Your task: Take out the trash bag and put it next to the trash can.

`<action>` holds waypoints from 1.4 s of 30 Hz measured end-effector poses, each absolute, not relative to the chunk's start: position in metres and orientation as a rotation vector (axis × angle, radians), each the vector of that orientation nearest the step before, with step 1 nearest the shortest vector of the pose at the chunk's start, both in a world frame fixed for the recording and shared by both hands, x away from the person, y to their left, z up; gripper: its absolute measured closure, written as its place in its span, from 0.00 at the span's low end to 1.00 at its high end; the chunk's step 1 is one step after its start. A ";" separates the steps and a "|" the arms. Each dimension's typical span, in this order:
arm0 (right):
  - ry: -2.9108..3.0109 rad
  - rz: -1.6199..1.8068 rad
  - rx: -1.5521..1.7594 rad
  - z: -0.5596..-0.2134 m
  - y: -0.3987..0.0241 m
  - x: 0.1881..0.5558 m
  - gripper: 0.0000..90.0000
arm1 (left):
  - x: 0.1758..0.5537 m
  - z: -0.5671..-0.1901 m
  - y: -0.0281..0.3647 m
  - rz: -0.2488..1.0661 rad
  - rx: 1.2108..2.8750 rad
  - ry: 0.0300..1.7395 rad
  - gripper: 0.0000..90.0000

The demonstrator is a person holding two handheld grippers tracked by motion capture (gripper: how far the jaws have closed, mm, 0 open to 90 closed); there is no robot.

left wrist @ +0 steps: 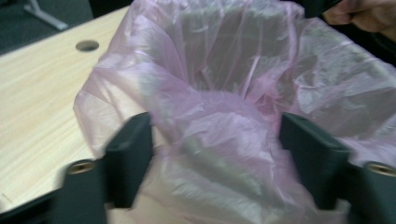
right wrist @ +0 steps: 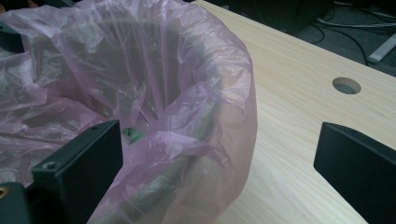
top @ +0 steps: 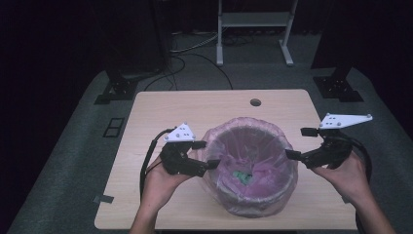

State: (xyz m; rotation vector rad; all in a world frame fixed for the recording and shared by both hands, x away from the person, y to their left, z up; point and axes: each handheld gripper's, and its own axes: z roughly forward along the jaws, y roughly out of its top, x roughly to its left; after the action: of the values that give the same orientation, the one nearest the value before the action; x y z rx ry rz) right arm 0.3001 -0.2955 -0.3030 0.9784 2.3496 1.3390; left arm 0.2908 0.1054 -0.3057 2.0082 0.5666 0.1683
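A bin lined with a pink bag (top: 251,165) stands at the middle of the surface (top: 160,109). Left gripper (top: 207,155) and right gripper (top: 294,144) flank its rim, both spread wide, probably to seize the bag's edges. Something green (top: 241,176) lies inside, blurred.

A pink bag-lined bin (top: 251,165) fills the middle of the worktop (top: 160,109) and is the one large obstacle there. The far half of the worktop lies bare apart from a small round hole (top: 255,103), so there is passing room behind the bin. The near-left corner has bare wood, with a piece of tape (top: 103,199) at the edge. The left hand-held gripper (top: 206,154) stands wide apart, with bag film bulging between its jaws. The right hand-held gripper (top: 298,143) is spread at the opposite rim; it seems just clear of the film there. The bin's mouth is open above; something green (top: 242,176) lies at the bottom.
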 end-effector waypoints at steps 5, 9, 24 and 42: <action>2.353 1.335 0.975 -0.303 -0.295 0.300 0.00 | 0.289 -0.302 0.108 0.191 1.986 0.497 0.58; 2.355 1.331 0.979 -0.303 -0.294 0.301 0.00 | 0.290 -0.300 0.106 0.191 1.986 0.458 0.78; 2.356 1.336 0.960 -0.299 -0.289 0.302 0.00 | 0.296 -0.280 0.071 0.130 2.003 0.319 0.98; 2.357 1.338 0.954 -0.299 -0.289 0.303 0.00 | 0.313 -0.262 0.003 0.046 2.013 0.213 0.98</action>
State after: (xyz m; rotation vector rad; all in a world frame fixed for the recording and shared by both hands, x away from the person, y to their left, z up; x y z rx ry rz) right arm 0.3026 -0.2892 -0.2989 0.9543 2.3574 1.3380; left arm 0.3132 0.0034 -0.2617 2.0129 0.2134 0.0455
